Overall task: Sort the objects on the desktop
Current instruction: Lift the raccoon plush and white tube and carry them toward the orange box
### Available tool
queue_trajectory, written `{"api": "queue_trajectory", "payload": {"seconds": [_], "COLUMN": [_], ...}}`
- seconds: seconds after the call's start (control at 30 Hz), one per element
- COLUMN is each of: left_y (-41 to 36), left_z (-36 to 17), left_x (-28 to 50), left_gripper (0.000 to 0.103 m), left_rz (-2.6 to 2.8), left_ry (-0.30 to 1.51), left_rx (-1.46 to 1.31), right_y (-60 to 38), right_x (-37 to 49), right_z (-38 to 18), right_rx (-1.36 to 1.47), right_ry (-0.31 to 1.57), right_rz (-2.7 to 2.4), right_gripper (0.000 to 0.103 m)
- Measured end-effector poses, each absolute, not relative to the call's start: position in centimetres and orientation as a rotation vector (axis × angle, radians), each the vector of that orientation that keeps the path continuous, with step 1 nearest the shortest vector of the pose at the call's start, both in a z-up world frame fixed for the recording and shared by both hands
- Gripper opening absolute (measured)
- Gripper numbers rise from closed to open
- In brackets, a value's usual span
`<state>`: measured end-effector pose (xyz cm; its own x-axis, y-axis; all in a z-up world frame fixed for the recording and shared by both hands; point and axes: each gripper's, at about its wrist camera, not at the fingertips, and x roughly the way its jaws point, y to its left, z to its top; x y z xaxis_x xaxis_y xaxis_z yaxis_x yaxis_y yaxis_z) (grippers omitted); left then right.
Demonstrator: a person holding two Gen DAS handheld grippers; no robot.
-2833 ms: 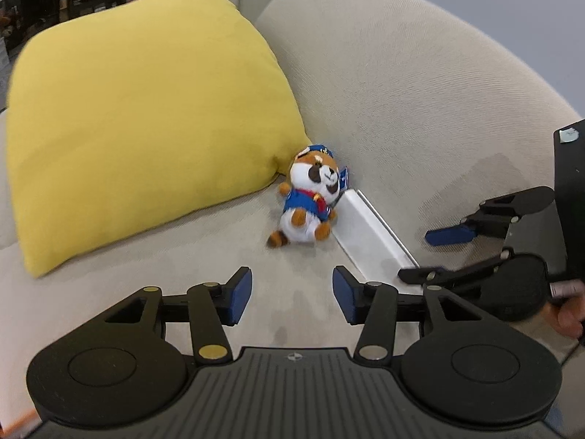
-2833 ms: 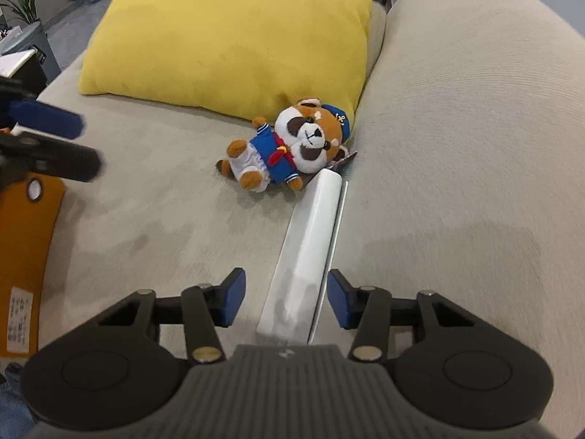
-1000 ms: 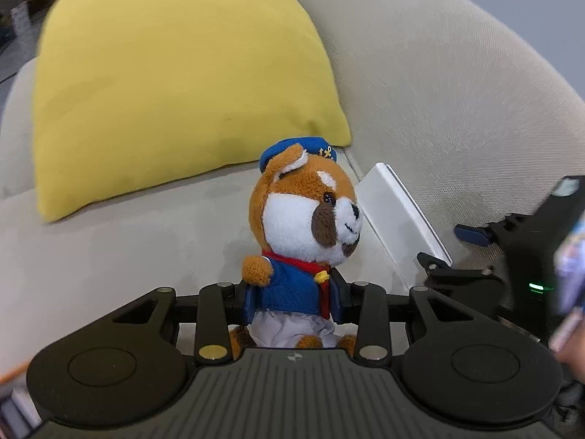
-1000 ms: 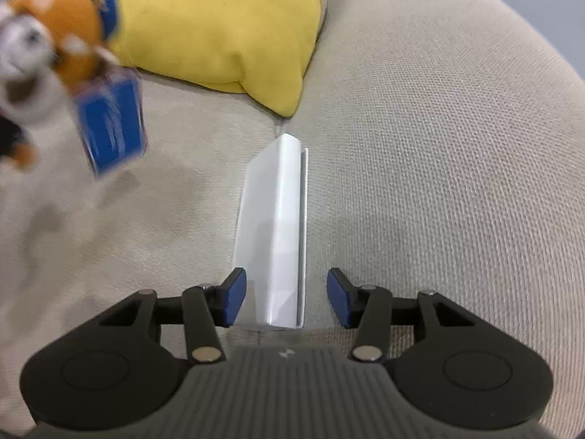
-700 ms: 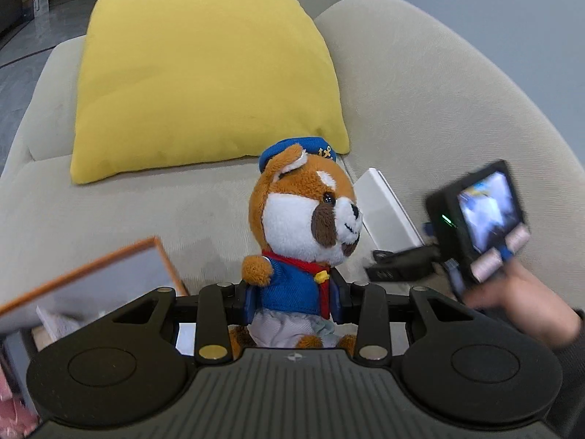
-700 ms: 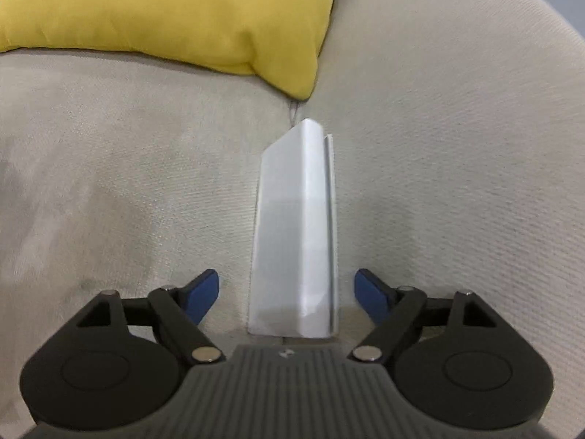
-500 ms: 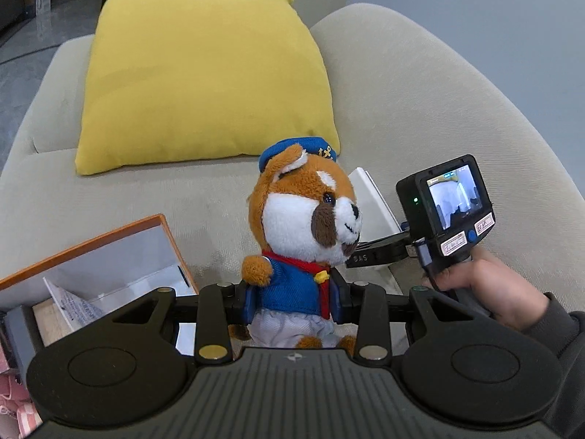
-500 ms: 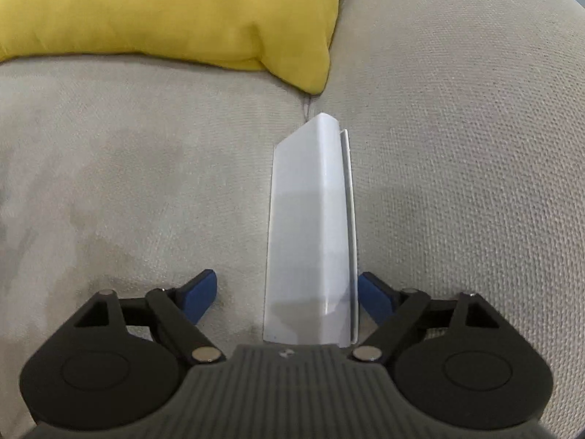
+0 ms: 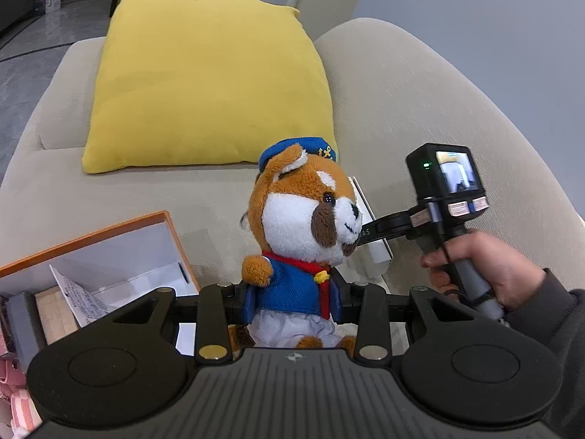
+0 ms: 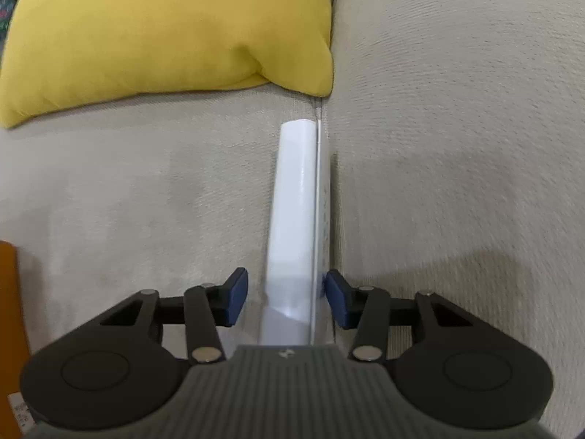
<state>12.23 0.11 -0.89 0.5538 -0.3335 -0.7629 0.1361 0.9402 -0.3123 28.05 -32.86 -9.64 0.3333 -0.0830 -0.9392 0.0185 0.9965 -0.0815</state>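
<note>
Left wrist view: the left hand-held gripper point(image 9: 292, 301) is clamped on a plush red panda point(image 9: 303, 226) in a blue sailor cap and jacket, its pads pressing the toy's body at both sides and holding it upright above a beige sofa point(image 9: 420, 109). An orange-rimmed box point(image 9: 109, 232) sits open at lower left, holding papers and small items. A yellow cushion point(image 9: 208, 84) leans against the sofa back behind the toy. At right, a person's hand point(image 9: 486, 267) in a dark sleeve grips the handle of the other device, whose small screen is lit.

Right wrist view: the right hand-held gripper point(image 10: 287, 298) points steeply down over a long white box point(image 10: 296, 219) lying along the crease where seat meets backrest, just below the corner of the cushion point(image 10: 164, 29). Its jaws have just been closing and now straddle the near end of the box; the right pad appears to touch the box's edge while a gap remains at the left pad, so the box is not yet clamped. An orange edge shows at far left.
</note>
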Motion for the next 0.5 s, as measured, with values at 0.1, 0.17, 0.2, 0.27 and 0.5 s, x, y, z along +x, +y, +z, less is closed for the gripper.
{"api": "queue_trajectory", "payload": {"seconds": [0.1, 0.17, 0.2, 0.27, 0.5], "left_y": [0.1, 0.0, -0.1, -0.2, 0.0], "left_z": [-0.7, -0.8, -0.7, -0.8, -1.6], "left_x": [12.3, 12.5, 12.4, 12.6, 13.3], "left_gripper": [0.042, 0.042, 0.042, 0.042, 0.042], "left_rz": [-0.277, -0.279, -0.281, -0.285, -0.306], "left_ry": [0.945, 0.948, 0.950, 0.955, 0.943], "left_rx": [-0.227, -0.227, -0.227, -0.227, -0.234], "right_y": [-32.7, -32.2, -32.0, -32.0, -32.3], "right_x": [29.4, 29.5, 29.1, 29.9, 28.4], "right_z": [-10.2, -10.1, -9.9, -10.0, -9.0], "right_rx": [-0.093, -0.104, -0.105, -0.116, -0.109], "right_ry": [1.242, 1.255, 1.264, 1.276, 1.276], "right_rz": [-0.063, -0.050, -0.051, -0.047, -0.012], "right_gripper": [0.048, 0.049, 0.049, 0.049, 0.036]}}
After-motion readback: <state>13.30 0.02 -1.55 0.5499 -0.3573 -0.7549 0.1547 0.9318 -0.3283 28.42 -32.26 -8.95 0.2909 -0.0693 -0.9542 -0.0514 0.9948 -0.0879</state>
